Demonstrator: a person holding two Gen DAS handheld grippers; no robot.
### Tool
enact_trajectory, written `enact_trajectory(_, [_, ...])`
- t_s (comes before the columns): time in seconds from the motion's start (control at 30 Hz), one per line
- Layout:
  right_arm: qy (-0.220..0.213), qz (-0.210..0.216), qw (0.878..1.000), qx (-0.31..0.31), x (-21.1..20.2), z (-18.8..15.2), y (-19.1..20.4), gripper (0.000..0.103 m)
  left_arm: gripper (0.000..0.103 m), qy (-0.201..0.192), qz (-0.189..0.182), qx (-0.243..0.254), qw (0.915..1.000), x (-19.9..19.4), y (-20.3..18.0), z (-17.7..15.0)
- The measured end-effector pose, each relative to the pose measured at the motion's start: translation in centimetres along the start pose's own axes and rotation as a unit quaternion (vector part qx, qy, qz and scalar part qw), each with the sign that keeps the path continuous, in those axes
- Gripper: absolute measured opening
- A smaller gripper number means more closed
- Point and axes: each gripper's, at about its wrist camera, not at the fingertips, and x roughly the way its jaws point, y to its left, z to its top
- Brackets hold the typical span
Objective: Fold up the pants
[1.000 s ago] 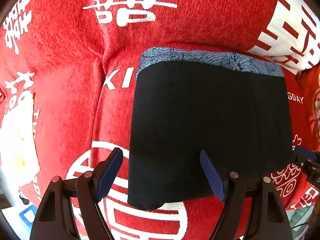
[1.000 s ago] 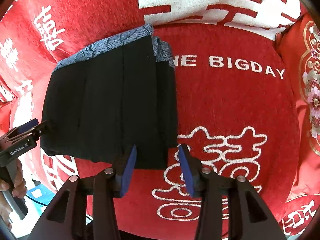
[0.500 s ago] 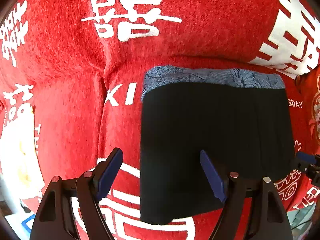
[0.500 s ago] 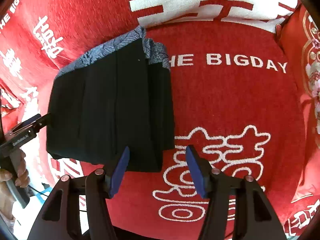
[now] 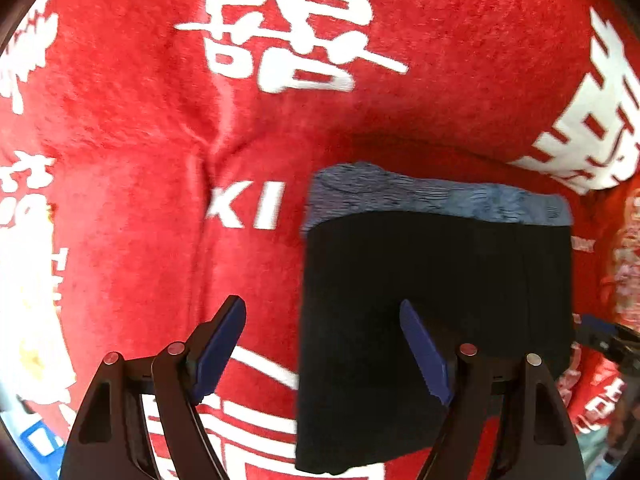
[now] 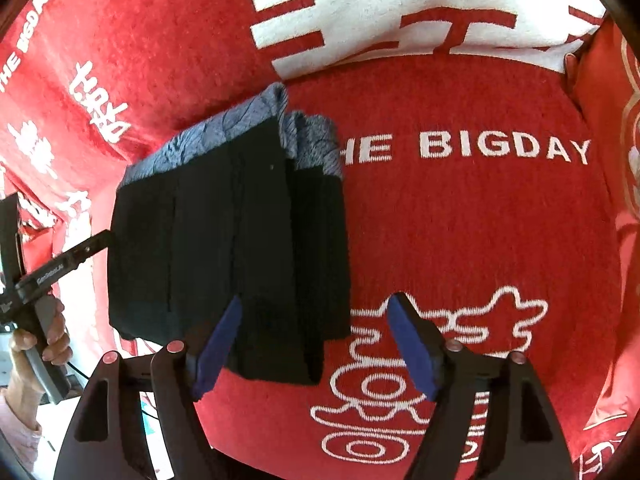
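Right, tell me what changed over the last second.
Both open grippers backed away: in the left wrist view the folded pants slid right and down; in the right wrist view the left gripper edged off the pants' side. Nothing was gripped or released. The pants kept their fold on the red blanket; the right gripper stayed open.

Left wrist view is motion-blurred: waistband print on the pants unreadable, white lettering on the red blanket smeared. Right tongs show only as a tip at the frame's right edge, opening can't be judged. Left tongs seen edge-on, tip against the pants; contact unclear. Blanket text "HE BIGDAY" partly covered.
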Motion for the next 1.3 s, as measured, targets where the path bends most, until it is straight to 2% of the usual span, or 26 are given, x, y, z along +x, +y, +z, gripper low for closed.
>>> enact_trajectory(0.1, [0.002, 0.013, 1.000, 0.000, 0.4, 0.8, -0.3, 0.079, 0.080, 0.026, -0.041, 0.006, 0.9988, 0.8, 0.0, 0.3])
enact_trajectory(0.27, [0.021, 0.029, 0.999, 0.011, 1.8, 1.9, -1.0, 0.079, 0.080, 0.054, -0.074, 0.004, 0.9958, 2.3, 0.4, 0.4])
enact_trajectory(0.33, [0.026, 0.042, 0.999, 0.015, 2.5, 2.3, -1.2, 0.079, 0.092, 0.061, -0.091, -0.004, 0.9940, 3.0, 0.9, 0.7])
enact_trajectory(0.37, [0.029, 0.054, 0.998, 0.017, 2.8, 2.4, -1.3, 0.080, 0.095, 0.059, -0.089, -0.011, 0.9942, 3.3, 1.3, 0.8])
enact_trajectory(0.57, [0.048, 0.138, 0.989, 0.032, 4.7, 3.0, -2.6, 0.081, 0.095, 0.077, -0.134, -0.016, 0.9878, 5.5, 2.3, 1.2])
enact_trajectory(0.67, [0.054, 0.174, 0.983, 0.034, 5.7, 3.4, -3.3, 0.081, 0.102, 0.076, -0.144, -0.008, 0.9866, 6.4, 2.0, 1.4])
enact_trajectory(0.83, [0.057, 0.231, 0.970, 0.042, 7.1, 3.9, -4.6, 0.081, 0.102, 0.074, -0.166, 0.006, 0.9832, 7.7, 0.7, 1.4])
enact_trajectory(1.03, [0.048, 0.264, 0.963, 0.018, 8.1, 4.3, -4.0, 0.088, 0.103, 0.079, -0.177, 0.012, 0.9810, 8.9, -1.2, 1.1])
enact_trajectory(1.13, [0.049, 0.267, 0.963, 0.010, 8.0, 4.3, -3.8, 0.089, 0.103, 0.068, -0.164, 0.018, 0.9839, 8.7, -1.9, 1.0])
enact_trajectory(1.27, [0.054, 0.267, 0.962, 0.031, 8.2, 4.5, -3.4, 0.089, 0.103, 0.055, -0.150, 0.010, 0.9871, 8.4, -2.6, 0.9])
enact_trajectory(1.3, [0.056, 0.264, 0.962, 0.035, 8.2, 4.5, -3.3, 0.088, 0.099, 0.045, -0.144, 0.013, 0.9885, 8.0, -2.9, 0.7])
